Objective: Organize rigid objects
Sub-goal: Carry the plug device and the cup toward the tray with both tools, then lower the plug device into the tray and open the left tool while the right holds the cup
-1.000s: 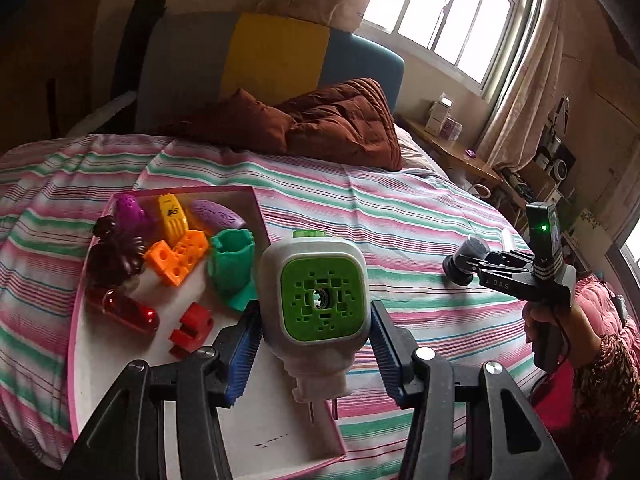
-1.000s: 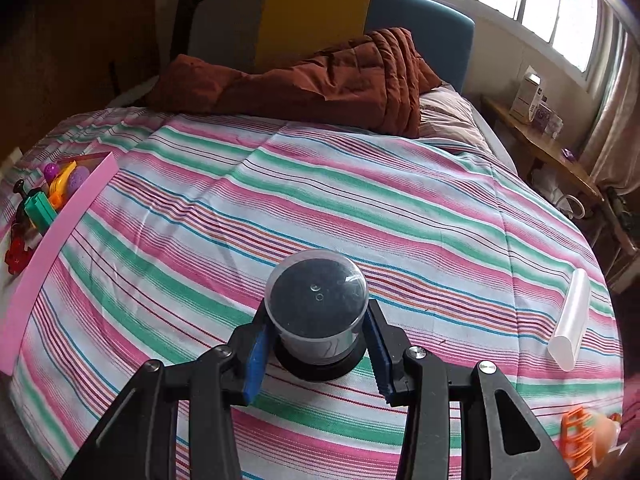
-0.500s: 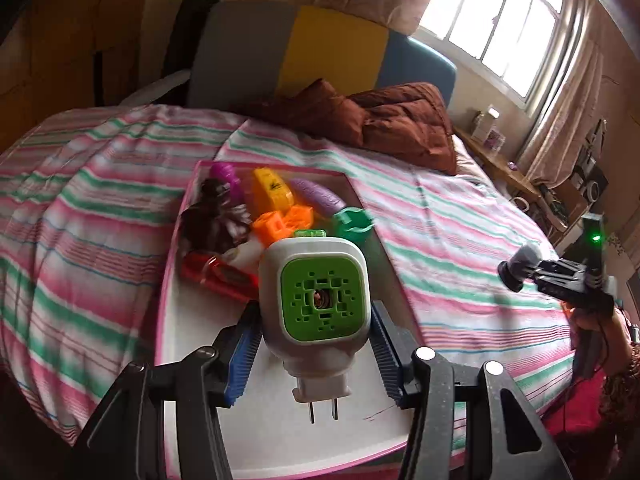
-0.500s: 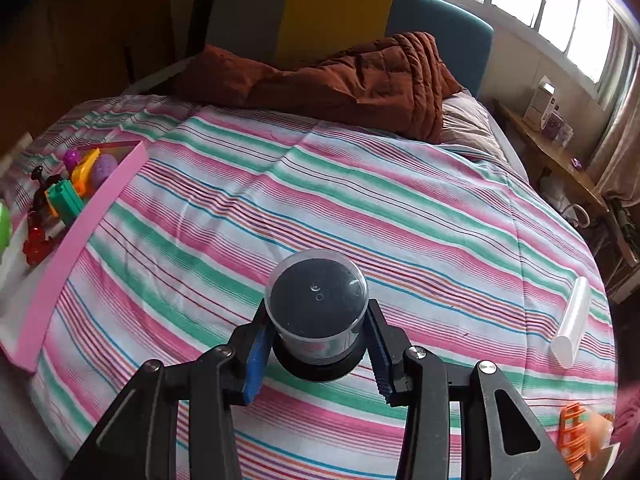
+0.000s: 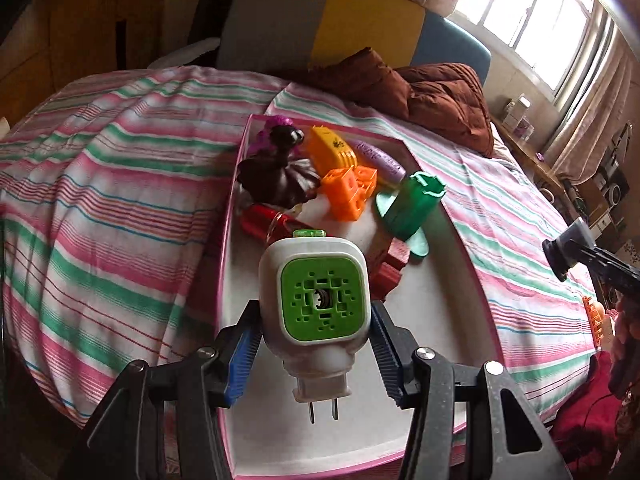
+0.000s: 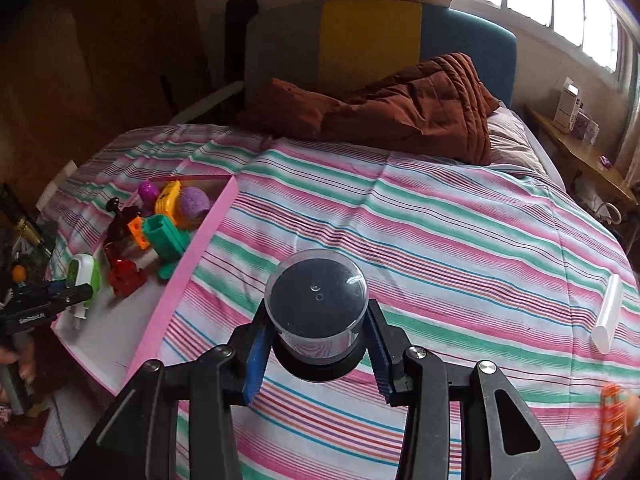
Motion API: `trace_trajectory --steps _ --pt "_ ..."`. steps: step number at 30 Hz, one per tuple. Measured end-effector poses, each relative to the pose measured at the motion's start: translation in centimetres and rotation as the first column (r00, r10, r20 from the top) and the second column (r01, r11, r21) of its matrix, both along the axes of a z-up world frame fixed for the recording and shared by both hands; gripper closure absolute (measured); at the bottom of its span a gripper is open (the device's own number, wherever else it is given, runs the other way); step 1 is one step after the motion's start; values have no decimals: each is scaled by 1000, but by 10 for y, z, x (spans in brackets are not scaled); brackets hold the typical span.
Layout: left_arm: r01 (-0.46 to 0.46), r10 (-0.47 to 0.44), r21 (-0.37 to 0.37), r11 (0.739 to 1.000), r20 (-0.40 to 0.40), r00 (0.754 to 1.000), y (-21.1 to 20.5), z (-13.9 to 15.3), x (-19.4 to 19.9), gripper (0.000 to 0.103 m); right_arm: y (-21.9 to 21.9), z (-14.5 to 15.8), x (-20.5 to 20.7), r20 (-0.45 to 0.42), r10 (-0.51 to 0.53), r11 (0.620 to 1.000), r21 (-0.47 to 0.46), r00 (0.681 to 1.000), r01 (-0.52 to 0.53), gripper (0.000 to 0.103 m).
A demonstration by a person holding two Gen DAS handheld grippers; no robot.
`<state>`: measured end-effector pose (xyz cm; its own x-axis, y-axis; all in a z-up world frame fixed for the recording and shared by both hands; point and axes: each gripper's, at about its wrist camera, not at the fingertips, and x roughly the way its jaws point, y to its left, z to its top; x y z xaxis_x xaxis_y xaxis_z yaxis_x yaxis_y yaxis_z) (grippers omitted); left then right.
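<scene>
My left gripper (image 5: 314, 320) is shut on a white plug-in device with a green face (image 5: 320, 300), prongs pointing down, above the white floor of the pink-rimmed tray (image 5: 440, 320). Several toys lie at the tray's far end: an orange block (image 5: 350, 192), a green piece (image 5: 412, 208), red pieces (image 5: 388, 264), a yellow toy (image 5: 332, 152) and a dark purple one (image 5: 280, 176). My right gripper (image 6: 316, 328) is shut on a clear round container with a black base (image 6: 316, 296), above the striped bedspread to the right of the tray's pink rim (image 6: 188, 276).
A white tube (image 6: 608, 312) lies on the bedspread at the right. An orange ridged object (image 6: 608, 424) sits at the lower right edge. A brown quilt (image 6: 400, 108) is heaped at the headboard. A side table (image 6: 580, 148) stands by the window.
My left gripper has moved left and down over the tray with the plug-in device. My right gripper has carried the container up and toward the tray, which now shows larger in its view.
</scene>
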<state>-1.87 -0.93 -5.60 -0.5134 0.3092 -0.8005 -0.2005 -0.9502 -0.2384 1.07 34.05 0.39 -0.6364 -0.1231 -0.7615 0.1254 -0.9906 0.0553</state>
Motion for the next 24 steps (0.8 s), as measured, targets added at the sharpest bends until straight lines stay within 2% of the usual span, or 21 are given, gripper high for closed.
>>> trace_trajectory --steps 7,9,14,20,24 --pt "-23 23 -42 999 -2 1000 -4 1 7 49 -28 3 11 -3 32 998 -55 999 -32 59" --pt "-27 28 -32 999 4 1000 -7 2 10 49 -35 3 12 -4 39 996 -78 999 -39 59" --pt "-15 10 -72 997 -60 998 -2 13 23 49 -54 2 14 1 68 989 -134 998 -68 59" --pt "-34 37 24 999 -132 991 -6 31 32 49 -76 1 17 8 103 979 -178 995 -100 59" --pt "-50 60 67 996 -145 988 -6 37 32 49 -88 -1 18 15 127 973 -198 992 -121 59"
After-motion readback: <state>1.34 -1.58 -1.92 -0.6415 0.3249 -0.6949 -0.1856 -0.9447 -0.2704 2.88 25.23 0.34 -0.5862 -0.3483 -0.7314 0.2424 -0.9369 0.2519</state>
